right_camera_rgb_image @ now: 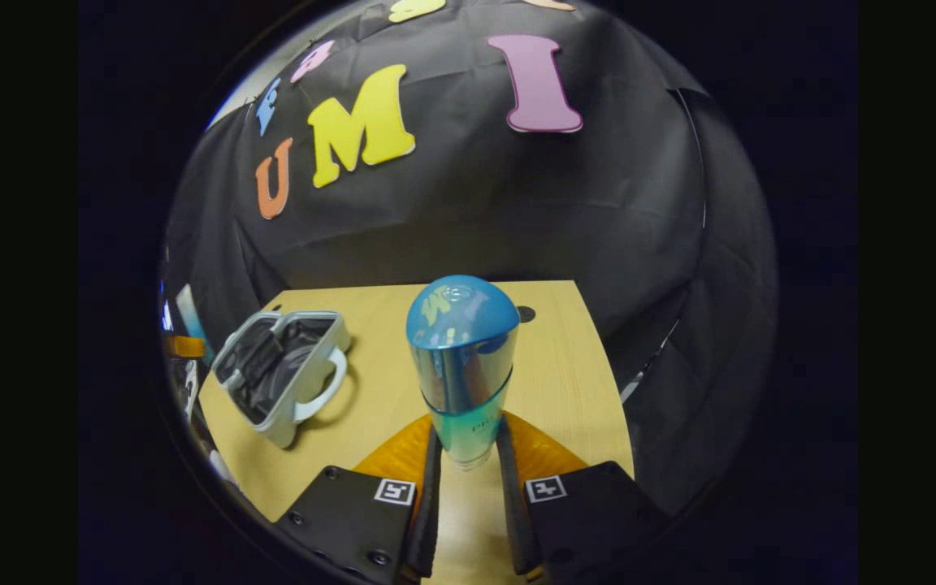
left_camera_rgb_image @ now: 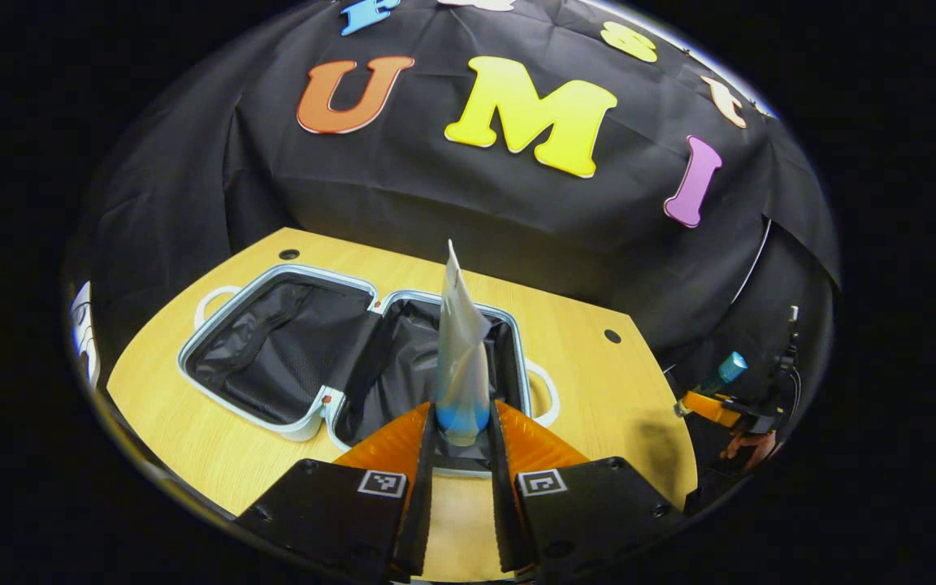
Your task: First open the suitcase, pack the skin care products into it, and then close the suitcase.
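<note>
Already the suitcase (left_camera_rgb_image: 354, 366) lies open flat on the worktop (left_camera_rgb_image: 598, 382), both dark-lined halves facing up, so the packing step is in hand. The left claw (left_camera_rgb_image: 461, 422) is closed on the blue cap end of a silvery tube (left_camera_rgb_image: 460, 357), both fingers pressing it, and the tube stands nearly upright with its crimped end on top, just over the near rim of the suitcase half that has the outer handle. The right claw (right_camera_rgb_image: 468, 443) is closed on the lower body of a blue-capped bottle (right_camera_rgb_image: 461, 357), held upright over bare worktop, well apart from the suitcase (right_camera_rgb_image: 281, 374) and to the side of it. The risks I judge from here: the tube is gripped only at its narrow end, so it could pivot or slip as it is tilted down, and landing on the rim instead of inside would leave it blocking the lid. The bottle looks smooth and glossy, so it may slide through the fingers on its way across.
</note>
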`<state>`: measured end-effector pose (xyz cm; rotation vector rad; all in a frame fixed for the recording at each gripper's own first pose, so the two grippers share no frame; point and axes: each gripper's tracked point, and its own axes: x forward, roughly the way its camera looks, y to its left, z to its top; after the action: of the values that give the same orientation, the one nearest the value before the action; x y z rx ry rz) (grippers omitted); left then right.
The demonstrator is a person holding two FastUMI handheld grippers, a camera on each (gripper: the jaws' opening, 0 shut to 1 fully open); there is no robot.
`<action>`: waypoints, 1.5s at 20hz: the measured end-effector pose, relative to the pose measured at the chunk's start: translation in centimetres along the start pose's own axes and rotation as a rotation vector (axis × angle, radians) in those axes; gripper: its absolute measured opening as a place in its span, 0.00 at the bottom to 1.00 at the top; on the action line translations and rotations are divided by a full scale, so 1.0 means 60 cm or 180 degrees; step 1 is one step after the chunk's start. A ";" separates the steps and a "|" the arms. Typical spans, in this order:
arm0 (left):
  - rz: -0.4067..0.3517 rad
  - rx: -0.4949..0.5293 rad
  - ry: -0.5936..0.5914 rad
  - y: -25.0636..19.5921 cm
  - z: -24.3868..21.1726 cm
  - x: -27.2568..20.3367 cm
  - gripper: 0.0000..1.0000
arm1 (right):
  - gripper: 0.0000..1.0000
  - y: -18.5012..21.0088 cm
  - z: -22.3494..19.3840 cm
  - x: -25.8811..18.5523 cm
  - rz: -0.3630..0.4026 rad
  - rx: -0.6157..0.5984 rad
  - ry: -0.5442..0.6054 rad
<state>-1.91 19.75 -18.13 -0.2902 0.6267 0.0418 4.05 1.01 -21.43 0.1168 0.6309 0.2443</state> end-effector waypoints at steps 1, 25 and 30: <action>-0.0013 -0.0014 0.0170 0.017 -0.001 0.017 0.36 | 0.31 0.008 0.003 -0.018 0.0028 0.0023 -0.0003; -0.0257 -0.0258 0.3126 0.106 -0.130 0.208 0.46 | 0.32 0.070 -0.039 -0.140 -0.0002 0.0464 0.0020; -0.0345 -0.0296 0.2709 0.101 -0.076 0.166 0.72 | 0.32 0.137 -0.029 -0.113 0.0278 0.0262 0.0103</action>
<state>2.81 23.79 -29.02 -0.4332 1.4545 -0.1670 -3.86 7.23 -17.49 0.2202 0.6690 0.3050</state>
